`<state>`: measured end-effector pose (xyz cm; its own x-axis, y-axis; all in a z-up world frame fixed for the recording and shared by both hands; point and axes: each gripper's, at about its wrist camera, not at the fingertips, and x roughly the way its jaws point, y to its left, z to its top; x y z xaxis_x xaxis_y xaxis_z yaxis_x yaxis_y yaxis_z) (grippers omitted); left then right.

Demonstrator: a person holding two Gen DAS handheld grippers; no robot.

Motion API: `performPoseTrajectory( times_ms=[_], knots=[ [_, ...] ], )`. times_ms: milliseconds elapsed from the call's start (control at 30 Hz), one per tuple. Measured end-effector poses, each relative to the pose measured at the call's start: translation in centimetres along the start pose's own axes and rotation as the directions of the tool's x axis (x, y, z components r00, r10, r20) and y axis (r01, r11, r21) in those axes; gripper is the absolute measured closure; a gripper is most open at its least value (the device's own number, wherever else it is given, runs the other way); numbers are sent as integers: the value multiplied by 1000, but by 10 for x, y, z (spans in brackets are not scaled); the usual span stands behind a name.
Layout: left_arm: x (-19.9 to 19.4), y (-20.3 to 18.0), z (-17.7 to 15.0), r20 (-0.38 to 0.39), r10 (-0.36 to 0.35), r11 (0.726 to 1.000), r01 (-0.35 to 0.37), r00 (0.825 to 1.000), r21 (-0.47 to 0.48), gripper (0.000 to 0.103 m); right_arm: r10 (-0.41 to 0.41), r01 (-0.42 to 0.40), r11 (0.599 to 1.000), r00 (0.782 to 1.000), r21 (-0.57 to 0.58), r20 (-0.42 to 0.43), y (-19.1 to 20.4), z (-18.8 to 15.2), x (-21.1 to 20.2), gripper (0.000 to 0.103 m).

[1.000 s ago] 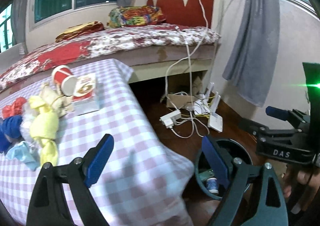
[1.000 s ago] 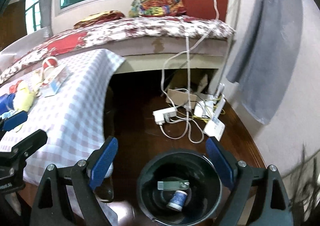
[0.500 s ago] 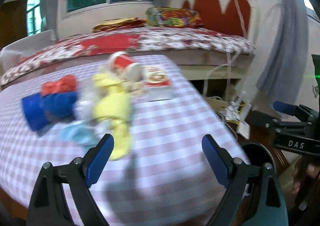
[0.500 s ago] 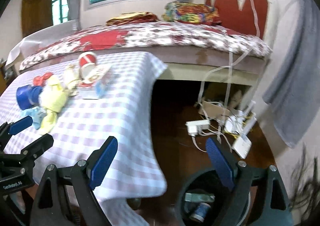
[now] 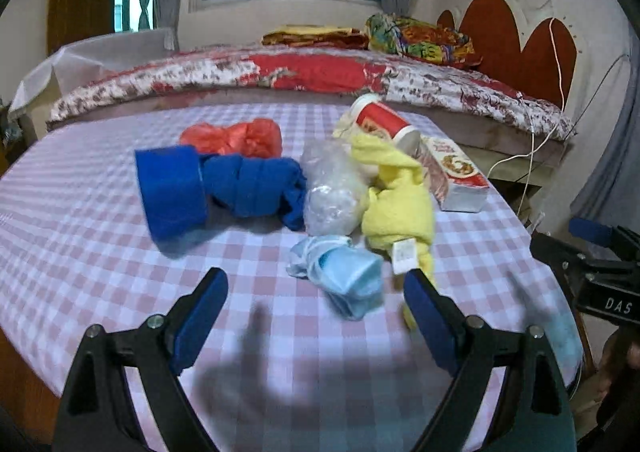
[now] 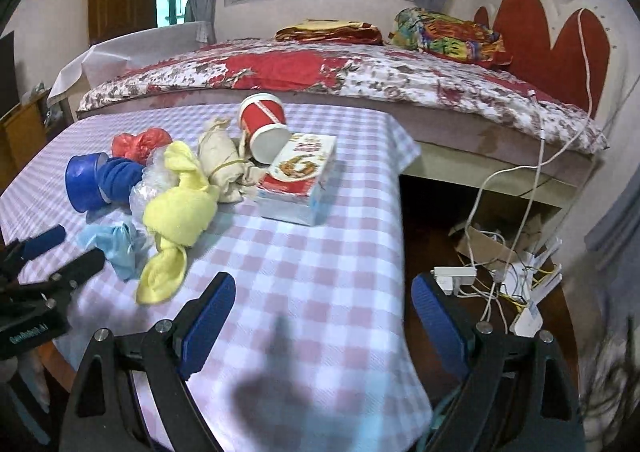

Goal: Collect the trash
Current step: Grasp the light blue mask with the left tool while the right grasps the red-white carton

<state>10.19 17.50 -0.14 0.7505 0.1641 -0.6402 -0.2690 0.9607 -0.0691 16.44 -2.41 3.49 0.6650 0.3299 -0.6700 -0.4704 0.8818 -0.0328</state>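
Checked pink-and-white cloth covers the tabletop (image 5: 120, 211), and we see the trash bunched at its middle, none of it picked up yet: blue tape roll (image 5: 170, 191), red bag (image 5: 232, 137), clear wrap (image 5: 332, 187), yellow rag (image 5: 396, 203), pale blue mask (image 5: 344, 272), tipped cup (image 5: 384, 125), carton (image 6: 300, 175). Left gripper (image 5: 316, 316) and right gripper (image 6: 322, 316) hover with fingers spread wide, both empty. Everything remains to collect.
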Motion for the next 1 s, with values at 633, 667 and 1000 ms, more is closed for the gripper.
performPoseTrajectory(
  times_ms=[633, 667, 1000],
  knots=[
    [44, 18, 14, -93, -101, 994, 98, 991, -37, 82, 21, -13, 996, 996, 88, -88, 11, 53, 91, 12],
    [44, 17, 15, -92, -104, 994, 101, 990, -37, 82, 22, -12, 995, 995, 98, -97, 11, 55, 95, 12],
    [38, 15, 14, -81, -108, 994, 108, 991, -8, 84, 29, -19, 997, 992, 80, -126, 7, 52, 97, 49]
  ],
)
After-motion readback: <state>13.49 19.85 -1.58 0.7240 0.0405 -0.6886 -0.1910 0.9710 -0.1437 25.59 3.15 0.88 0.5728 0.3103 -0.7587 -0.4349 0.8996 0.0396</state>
